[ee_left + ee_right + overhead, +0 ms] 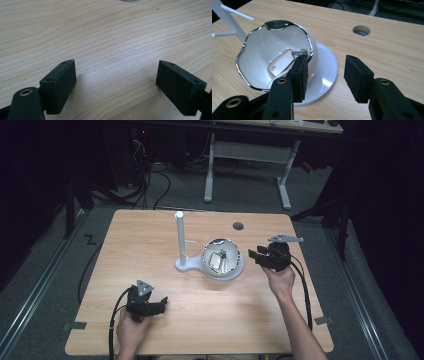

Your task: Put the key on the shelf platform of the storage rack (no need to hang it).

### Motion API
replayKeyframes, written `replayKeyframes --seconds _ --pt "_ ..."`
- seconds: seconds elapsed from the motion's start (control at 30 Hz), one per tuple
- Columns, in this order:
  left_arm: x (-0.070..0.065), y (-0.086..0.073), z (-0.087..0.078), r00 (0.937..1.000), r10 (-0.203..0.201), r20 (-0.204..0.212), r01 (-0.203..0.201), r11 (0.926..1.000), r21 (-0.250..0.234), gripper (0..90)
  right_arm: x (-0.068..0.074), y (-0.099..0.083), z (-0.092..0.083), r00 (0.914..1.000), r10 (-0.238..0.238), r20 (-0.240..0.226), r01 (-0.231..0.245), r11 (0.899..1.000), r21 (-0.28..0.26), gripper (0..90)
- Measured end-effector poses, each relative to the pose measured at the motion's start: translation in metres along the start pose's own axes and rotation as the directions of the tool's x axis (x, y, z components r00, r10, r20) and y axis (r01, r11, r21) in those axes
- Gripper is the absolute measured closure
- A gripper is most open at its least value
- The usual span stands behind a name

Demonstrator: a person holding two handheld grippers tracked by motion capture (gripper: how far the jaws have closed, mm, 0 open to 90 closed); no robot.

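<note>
A white bowl with a chrome wavy rim sits on a round white base mid-table, joined to a white upright post with side pegs. Inside the bowl lies a pale flat tag on a metal ring. My right gripper is open just right of the bowl, jaws pointing at its rim, nothing between them. My left gripper is open low over bare wood near the front left, holding nothing.
The wooden table has a round cable hole behind the bowl. A white-legged desk and floor cables lie beyond the far edge.
</note>
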State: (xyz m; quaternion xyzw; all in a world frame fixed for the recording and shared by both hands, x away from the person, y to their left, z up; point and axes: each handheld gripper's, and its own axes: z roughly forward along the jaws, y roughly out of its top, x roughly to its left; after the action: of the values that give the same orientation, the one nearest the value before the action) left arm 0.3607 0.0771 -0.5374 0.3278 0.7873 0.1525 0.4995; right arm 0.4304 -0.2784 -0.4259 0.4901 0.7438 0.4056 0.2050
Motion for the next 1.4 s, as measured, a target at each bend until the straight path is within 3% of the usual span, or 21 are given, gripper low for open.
replayKeyframes --seconds 0.3,0.57,0.9,1.07,1.4 --pt "0.000 0.000 0.000 1.0000 0.003 0.001 -0.003 1.0000 0.000 16.8 -0.008 -0.008 -0.011 0.9993 0.036 -0.001 -0.036 0.999 0.003 54.7" --pt "0.000 0.000 0.000 1.0000 -0.002 -0.002 0.002 1.0000 0.001 16.8 -0.016 -0.016 -0.026 0.9983 0.058 0.001 -0.058 0.998 -0.027 54.6" --pt "0.000 0.000 0.000 1.0000 0.000 0.000 0.000 1.0000 0.000 16.8 -0.021 -0.021 -0.043 0.9984 0.055 0.007 -0.055 0.997 -0.054 54.4" --pt "0.000 0.000 0.000 1.0000 -0.005 -0.003 0.005 1.0000 0.001 16.8 -0.029 -0.031 -0.047 0.9953 0.097 0.007 -0.097 0.994 -0.057 54.4" --pt "0.000 0.000 0.000 1.0000 -0.003 -0.003 0.003 1.0000 0.001 16.8 -0.036 -0.043 -0.060 0.9923 0.123 0.012 -0.122 0.990 -0.075 54.4"
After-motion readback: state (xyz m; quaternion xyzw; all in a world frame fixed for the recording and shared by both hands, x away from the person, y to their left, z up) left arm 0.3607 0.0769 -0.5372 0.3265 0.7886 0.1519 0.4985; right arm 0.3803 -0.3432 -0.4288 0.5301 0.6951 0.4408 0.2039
